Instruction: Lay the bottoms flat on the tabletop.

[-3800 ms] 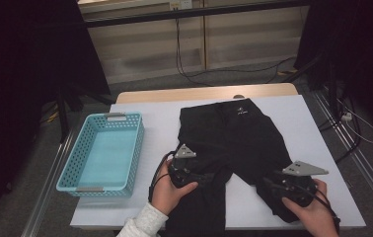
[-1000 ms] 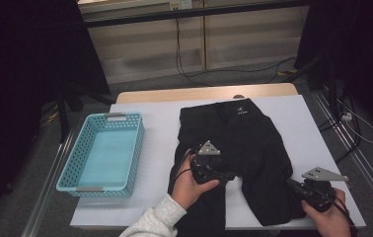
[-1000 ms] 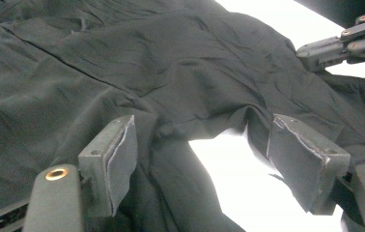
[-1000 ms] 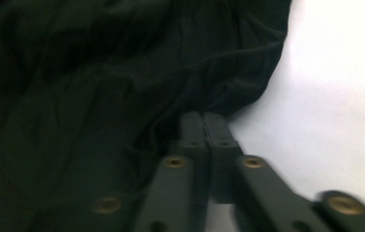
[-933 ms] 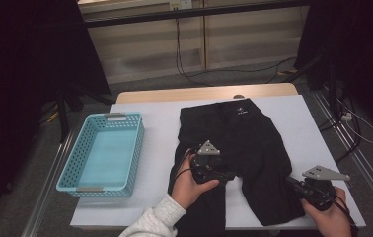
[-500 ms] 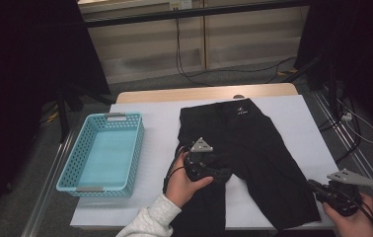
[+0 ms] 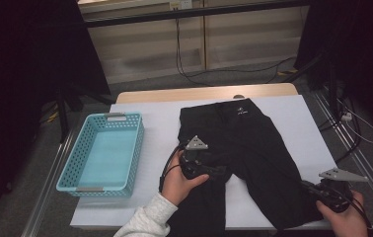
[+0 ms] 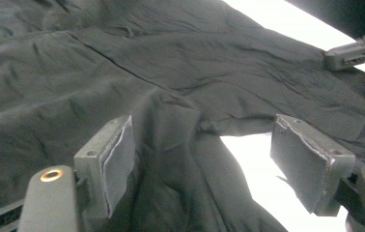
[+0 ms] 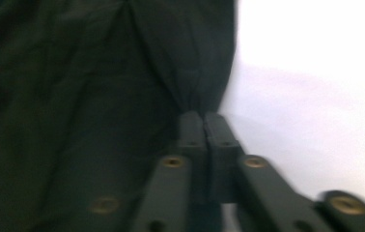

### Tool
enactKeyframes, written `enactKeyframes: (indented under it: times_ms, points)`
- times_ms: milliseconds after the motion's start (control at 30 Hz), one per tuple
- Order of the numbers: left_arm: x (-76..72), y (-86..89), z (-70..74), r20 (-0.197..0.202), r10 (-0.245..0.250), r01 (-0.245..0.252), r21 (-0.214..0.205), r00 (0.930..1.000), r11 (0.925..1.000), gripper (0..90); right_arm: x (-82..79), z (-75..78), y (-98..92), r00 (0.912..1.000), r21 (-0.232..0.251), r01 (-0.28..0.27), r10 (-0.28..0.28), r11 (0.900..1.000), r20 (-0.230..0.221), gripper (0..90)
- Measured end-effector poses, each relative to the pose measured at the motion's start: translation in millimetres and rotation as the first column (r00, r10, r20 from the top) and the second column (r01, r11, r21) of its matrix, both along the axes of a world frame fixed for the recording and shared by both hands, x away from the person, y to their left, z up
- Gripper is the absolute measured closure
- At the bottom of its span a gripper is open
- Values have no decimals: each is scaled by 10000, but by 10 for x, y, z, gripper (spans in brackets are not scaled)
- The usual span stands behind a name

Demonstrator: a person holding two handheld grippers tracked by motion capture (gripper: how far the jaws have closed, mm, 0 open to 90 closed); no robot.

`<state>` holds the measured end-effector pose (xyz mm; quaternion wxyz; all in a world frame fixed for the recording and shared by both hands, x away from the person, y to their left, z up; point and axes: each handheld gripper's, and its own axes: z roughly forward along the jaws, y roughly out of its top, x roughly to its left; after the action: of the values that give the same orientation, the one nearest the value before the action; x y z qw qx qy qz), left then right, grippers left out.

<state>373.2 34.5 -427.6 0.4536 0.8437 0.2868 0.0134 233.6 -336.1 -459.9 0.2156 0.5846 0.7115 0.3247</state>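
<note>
Basically, white surface [image 7: 150, 138] carries black pants [image 7: 253, 148] spread flat at centre-right, waistband at far end, w/ teal basket [image 7: 83, 175] at left. Left gripper [image 7: 219, 173] sits at the crotch, jaws wide — fabric between, not pinched. Right gripper [image 7: 309, 190] is clamped on the pant-leg hem near the surface's front right edge.

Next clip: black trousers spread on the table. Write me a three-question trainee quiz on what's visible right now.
1. True or false: the turquoise basket holds folded clothes.
2. Which gripper pinches the black trousers: A left, B right, C neither?
3. Over which part of the trousers does the left gripper sit?

Key:
1. False; it is empty.
2. B; the right gripper is shut on the edge of a leg end.
3. The crotch, jaws open, cloth between them unpressed.
</note>
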Motion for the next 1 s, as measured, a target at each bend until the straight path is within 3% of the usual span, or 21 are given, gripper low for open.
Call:
enactKeyframes:
  times_ms: [200,267,333,467,567,767,1000]
  points:
    - [33,101,31,-55,216,-217,-49,9998,9998,242,-112,42,-18,9986,1,-277,276,9996,-445,880]
    - [47,139,38,-72,296,-296,17,9995,9996,237,-105,57,-17,9993,-118,-288,285,9995,-260,760]
    - [59,177,39,-117,370,-369,58,9992,9993,233,-58,83,-5,9999,-183,-172,172,9997,-3,710]
    - [79,265,36,-211,672,-671,35,9975,9977,223,115,145,-6,9972,29,12,-14,10000,749,607]
    - [93,343,30,-259,828,-824,166,9962,9965,216,280,164,-8,9953,49,110,-115,9999,960,572]
    - [114,509,16,-343,1264,-1256,250,9914,9918,211,629,102,34,9952,118,124,-135,9999,971,545]
    - [157,720,-6,-342,1981,-1967,421,9796,9796,205,948,-20,59,9987,149,48,-56,9999,509,543]
